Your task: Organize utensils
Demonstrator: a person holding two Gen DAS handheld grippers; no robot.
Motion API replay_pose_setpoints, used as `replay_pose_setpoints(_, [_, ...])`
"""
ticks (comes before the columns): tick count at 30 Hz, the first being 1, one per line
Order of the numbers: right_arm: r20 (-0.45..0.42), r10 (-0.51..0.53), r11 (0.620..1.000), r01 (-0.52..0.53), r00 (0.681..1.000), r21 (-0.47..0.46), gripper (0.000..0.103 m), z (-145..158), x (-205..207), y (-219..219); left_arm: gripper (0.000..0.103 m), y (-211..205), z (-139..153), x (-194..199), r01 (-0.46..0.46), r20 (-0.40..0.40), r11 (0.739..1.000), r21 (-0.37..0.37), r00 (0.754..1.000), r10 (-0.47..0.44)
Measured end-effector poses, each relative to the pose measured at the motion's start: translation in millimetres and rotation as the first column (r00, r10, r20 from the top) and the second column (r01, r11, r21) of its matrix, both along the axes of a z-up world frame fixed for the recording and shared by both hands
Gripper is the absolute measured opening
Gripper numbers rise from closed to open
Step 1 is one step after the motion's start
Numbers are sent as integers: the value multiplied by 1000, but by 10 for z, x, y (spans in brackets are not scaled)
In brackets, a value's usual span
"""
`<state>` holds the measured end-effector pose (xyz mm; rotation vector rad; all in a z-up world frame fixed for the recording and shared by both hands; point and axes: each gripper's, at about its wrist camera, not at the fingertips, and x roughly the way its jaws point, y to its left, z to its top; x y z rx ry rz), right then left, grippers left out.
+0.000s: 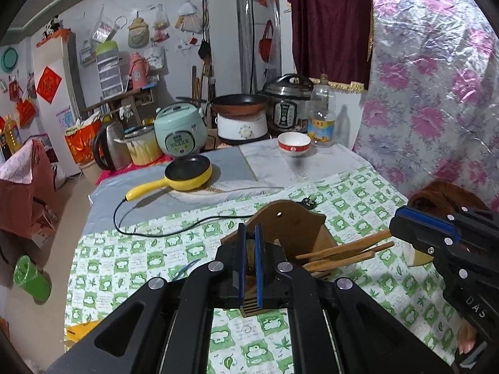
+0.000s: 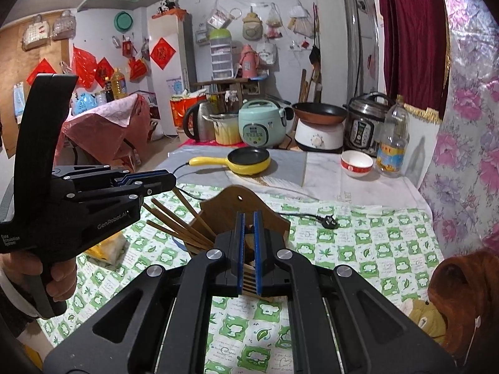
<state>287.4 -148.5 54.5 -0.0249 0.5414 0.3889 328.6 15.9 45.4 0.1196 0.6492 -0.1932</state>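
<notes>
Chopsticks [image 2: 174, 221]: being kept in wooden holder [image 2: 237, 212]
Left gripper [image 1: 250, 261]: being clamped on holder edge
Right gripper [image 2: 248, 249]: being pinched on holder

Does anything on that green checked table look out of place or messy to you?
Yes. The chopsticks splay out sideways from the wooden holder instead of standing upright. Farther back, the yellow pan has its cord trailing loose across the cloth, its plug lying unplugged.

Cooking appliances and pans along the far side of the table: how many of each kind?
Rice cooker: 1
Pressure cooker: 1
Kettle: 1
Yellow electric pan: 1
Dark frying pan: 1
White steamer base: 1
Total: 6
</notes>
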Motion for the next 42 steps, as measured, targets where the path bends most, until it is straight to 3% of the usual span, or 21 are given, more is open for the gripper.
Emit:
replay_pose_setpoints(9, [-84,-12,1000,11,996,-6,7,-168,223,77,6,-12,-218,92,-13,-52,1000,-4,999,13])
replay_pose_setpoints(19, [-103,-17,1000,18,995,4,7,-225,277,95,6,-33,-227,94,-18,-56,1000,-13,998,17])
replay_pose_setpoints(23, [-124,-11,1000,12,992,7,17,-260,294,106,8,-9,-248,114,-22,-89,999,-36,996,19])
replay_pose_setpoints(24, [-131,-13,1000,15,991,14,32,-268,295,99,25,5,-255,112,-30,-95,999,-45,995,26])
replay_pose_setpoints(25, [-127,-27,999,30,992,25,40,-260,279,80,52,14,-253,101,-37,-92,998,-48,995,33])
replay_pose_setpoints(26, [-113,-38,999,42,993,34,51,-243,251,59,62,25,-236,74,-53,-74,998,-47,996,49])
replay_pose_setpoints(27, [-102,-42,998,46,994,39,53,-225,223,40,68,34,-213,45,-62,-54,997,-48,997,59])
replay_pose_setpoints(35, [-76,-34,997,40,997,73,54,-87,66,-46,78,-11,-68,-77,-67,-36,997,-43,997,65])
replay_pose_setpoints(42, [-50,-61,995,65,997,75,74,29,-126,-82,82,-53,44,-271,-78,-27,997,-23,997,77])
